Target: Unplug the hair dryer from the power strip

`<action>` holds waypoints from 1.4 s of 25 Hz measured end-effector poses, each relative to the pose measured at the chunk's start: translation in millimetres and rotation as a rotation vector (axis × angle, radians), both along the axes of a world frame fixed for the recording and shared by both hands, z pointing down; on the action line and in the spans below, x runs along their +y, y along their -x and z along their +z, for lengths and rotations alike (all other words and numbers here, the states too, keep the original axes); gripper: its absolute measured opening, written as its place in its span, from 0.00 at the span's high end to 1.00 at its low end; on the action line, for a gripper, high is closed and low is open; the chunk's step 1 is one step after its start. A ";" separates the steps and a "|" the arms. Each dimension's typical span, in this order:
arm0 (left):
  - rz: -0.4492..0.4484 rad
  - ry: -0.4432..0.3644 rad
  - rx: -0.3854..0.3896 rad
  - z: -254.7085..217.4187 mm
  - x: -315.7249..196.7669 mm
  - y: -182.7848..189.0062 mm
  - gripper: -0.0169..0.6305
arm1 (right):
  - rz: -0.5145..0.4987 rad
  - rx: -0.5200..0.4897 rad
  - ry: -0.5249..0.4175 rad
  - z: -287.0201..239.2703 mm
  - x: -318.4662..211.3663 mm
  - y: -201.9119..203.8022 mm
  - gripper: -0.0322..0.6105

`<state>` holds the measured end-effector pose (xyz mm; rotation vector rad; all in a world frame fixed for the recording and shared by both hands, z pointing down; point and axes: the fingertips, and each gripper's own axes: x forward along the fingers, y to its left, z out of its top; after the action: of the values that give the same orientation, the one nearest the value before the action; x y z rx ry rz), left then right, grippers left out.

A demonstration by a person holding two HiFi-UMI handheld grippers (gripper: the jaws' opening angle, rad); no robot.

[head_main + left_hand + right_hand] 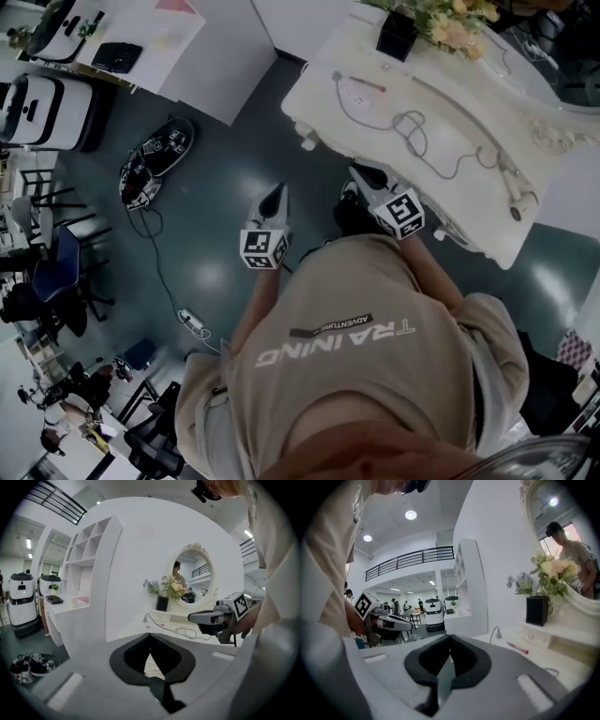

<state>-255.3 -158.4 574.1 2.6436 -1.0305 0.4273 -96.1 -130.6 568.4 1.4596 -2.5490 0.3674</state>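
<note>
Room: big open workspace, dark floor point(225, 281), white counter point(487, 112) under an oval mirror point(190, 573).
Power strip point(356, 91): white, sitting at the counter's left end in the head view, near a black vase point(397, 36) of flowers.
Hair dryer point(514, 195): white, lying by the counter's right edge, well apart from the power strip. Its cord point(441, 159) loops across the counter toward the power strip; honestly can't make out the plug.
Left hand-held gripper point(275, 194): jaws closed tip to tip, nothing in them, out over the floor.
Right hand-held gripper point(360, 174): same deal, closed and empty, tips right at the counter's near edge.
Writing: shirt point(356, 375) says "TRAINING" in big letters, with a small "ADVENTURE" tag next to it.
</note>
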 end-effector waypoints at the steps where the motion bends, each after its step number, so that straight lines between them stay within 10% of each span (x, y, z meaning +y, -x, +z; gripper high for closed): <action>1: 0.014 -0.010 -0.014 -3.3 -16.0 -7.7 0.96 | -0.006 0.011 -0.022 -6.5 -17.7 -5.9 0.94; 19: 0.233 -0.008 0.046 -15.3 -182.2 -131.5 0.96 | 0.103 0.069 0.030 2.3 -111.5 -61.9 0.94; 35: 0.739 -0.016 0.032 8.8 -303.6 -157.0 0.96 | 0.643 0.162 0.108 -23.3 -198.9 -106.0 0.94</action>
<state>-98.2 -462.0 582.9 2.9549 -0.0032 0.5092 9.9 -329.5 545.0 2.1349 -1.8504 0.4386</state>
